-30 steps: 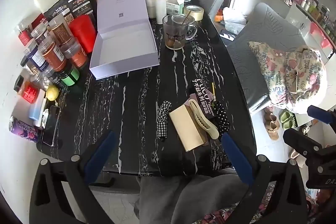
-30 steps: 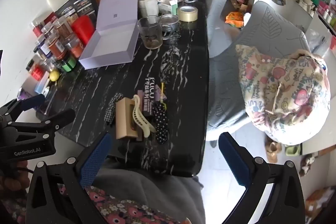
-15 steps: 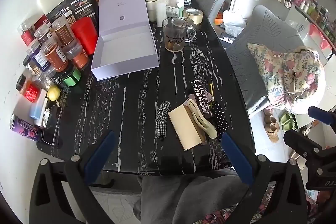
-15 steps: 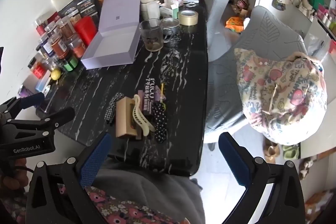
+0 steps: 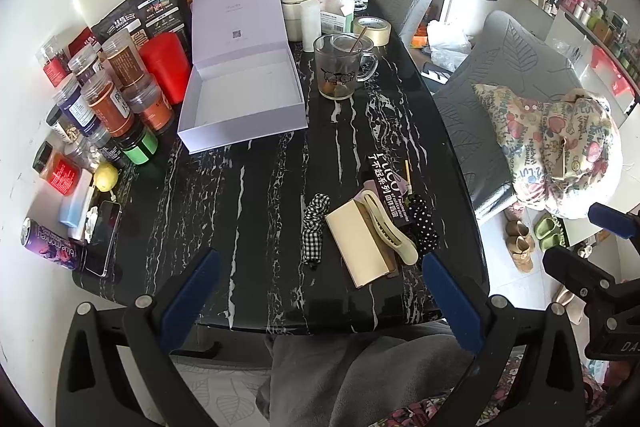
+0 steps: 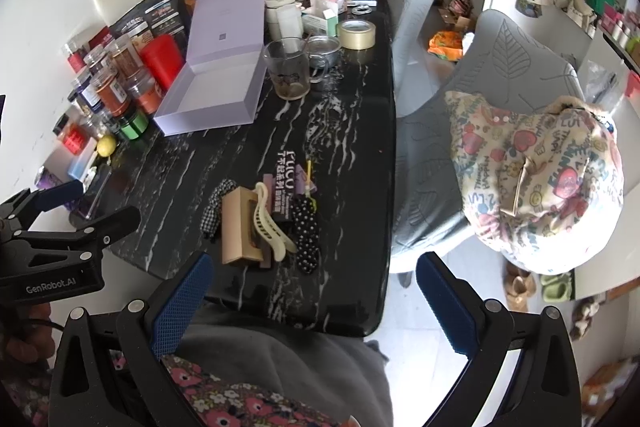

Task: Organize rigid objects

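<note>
A heap of small items lies near the front right of the black marble table [image 5: 248, 195]: a tan rectangular case [image 5: 354, 243], a cream hair claw [image 5: 390, 233], a checked scrunchie [image 5: 314, 233], a polka-dot scrunchie [image 5: 424, 225] and a black printed packet [image 5: 386, 185]. An open lilac box [image 5: 244, 103] sits empty further back. My left gripper [image 5: 320, 301] hovers open over the table's near edge, nothing between its fingers. My right gripper [image 6: 310, 301] is open too, off the table's front right corner, with the tan case [image 6: 238, 227] ahead to its left.
Jars and bottles [image 5: 108, 99] crowd the left edge, with a phone [image 5: 102, 237], a can [image 5: 50, 245] and a lemon [image 5: 106, 177]. A glass mug [image 5: 340, 67], a tape roll [image 5: 372, 29] and containers stand at the back. Grey chairs [image 5: 500, 83] and a patterned bag [image 5: 560, 143] are to the right.
Both grippers have drifted slightly back and up, so the table shows a little smaller. Nothing on the table has moved and both stay open.
</note>
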`<state>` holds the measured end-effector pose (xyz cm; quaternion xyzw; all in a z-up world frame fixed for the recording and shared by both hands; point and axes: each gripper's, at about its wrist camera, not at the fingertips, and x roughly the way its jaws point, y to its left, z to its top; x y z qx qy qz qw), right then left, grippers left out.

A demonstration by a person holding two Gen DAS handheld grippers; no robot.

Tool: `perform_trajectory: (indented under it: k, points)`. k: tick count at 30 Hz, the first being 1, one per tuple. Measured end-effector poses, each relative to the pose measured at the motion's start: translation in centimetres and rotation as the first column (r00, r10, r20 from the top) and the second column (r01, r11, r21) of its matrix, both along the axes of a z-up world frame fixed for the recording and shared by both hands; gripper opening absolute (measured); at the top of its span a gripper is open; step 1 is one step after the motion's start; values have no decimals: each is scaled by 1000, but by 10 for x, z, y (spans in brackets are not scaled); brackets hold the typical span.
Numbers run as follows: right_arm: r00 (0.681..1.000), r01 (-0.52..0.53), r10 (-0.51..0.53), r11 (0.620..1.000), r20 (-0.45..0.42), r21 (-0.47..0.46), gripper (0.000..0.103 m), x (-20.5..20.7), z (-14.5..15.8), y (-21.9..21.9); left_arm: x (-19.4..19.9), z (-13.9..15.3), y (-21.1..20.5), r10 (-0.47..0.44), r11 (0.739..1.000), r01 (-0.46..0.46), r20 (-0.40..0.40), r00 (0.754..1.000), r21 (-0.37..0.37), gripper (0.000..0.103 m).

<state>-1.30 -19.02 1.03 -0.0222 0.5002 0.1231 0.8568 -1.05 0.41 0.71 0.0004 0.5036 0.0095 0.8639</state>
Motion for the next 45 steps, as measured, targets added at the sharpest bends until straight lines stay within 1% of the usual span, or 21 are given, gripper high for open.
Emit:
perform_trajectory:
  k: [30,38,45]
  points:
    - [1000,-10,10,1000,-4,5,103,3,-3,3,-3,-1,2,7,1000,-7,12,1000,-4,103]
    - [1000,-10,10,1000,-10,9,103,3,-5,2,-3,-2,-4,-1,1000,1,3,1000,-5,103]
    - [999,-10,11,1000,-32,28,103,5,-10,-4,1,-5,-1,-10,1000,9,-15,1000,-27,103]
